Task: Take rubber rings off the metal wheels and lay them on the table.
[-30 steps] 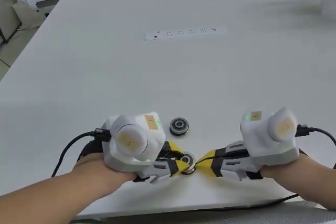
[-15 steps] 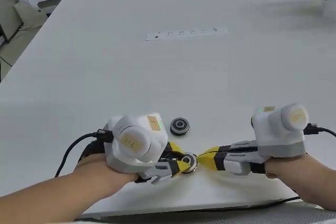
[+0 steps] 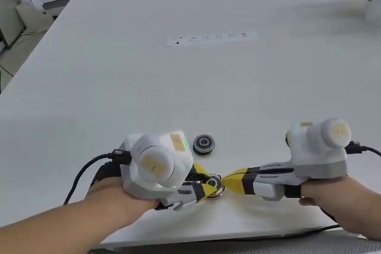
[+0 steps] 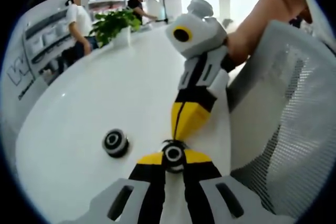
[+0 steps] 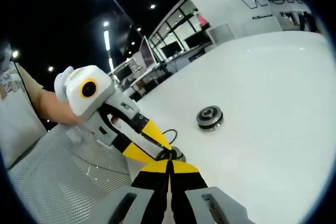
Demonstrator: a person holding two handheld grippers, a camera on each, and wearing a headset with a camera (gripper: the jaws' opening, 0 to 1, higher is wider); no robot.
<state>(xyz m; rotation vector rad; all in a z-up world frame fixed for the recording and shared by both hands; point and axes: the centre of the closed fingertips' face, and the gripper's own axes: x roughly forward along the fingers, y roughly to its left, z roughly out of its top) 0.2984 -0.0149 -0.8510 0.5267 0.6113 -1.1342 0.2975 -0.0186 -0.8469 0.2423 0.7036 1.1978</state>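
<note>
At the near edge of the white surface (image 3: 178, 87), the left hand-held gripper (image 3: 208, 187) clamps a small metal wheel (image 3: 215, 182). The right hand-held gripper (image 3: 228, 180), jaws pressed together, meets the wheel's rim. A second wheel (image 3: 203, 143) lies just beyond.

Your left gripper (image 3: 211, 186): white moulded housing, round cream disc at the rear, orange label, green indicator lit, yellow-and-black jaws. Your right gripper (image 3: 230, 181): same white housing, cream disc, orange label, yellow-and-black jaws. A black cable (image 3: 83, 173) leaves the left unit; a second black cable (image 3: 364, 149) leaves the right.
</note>
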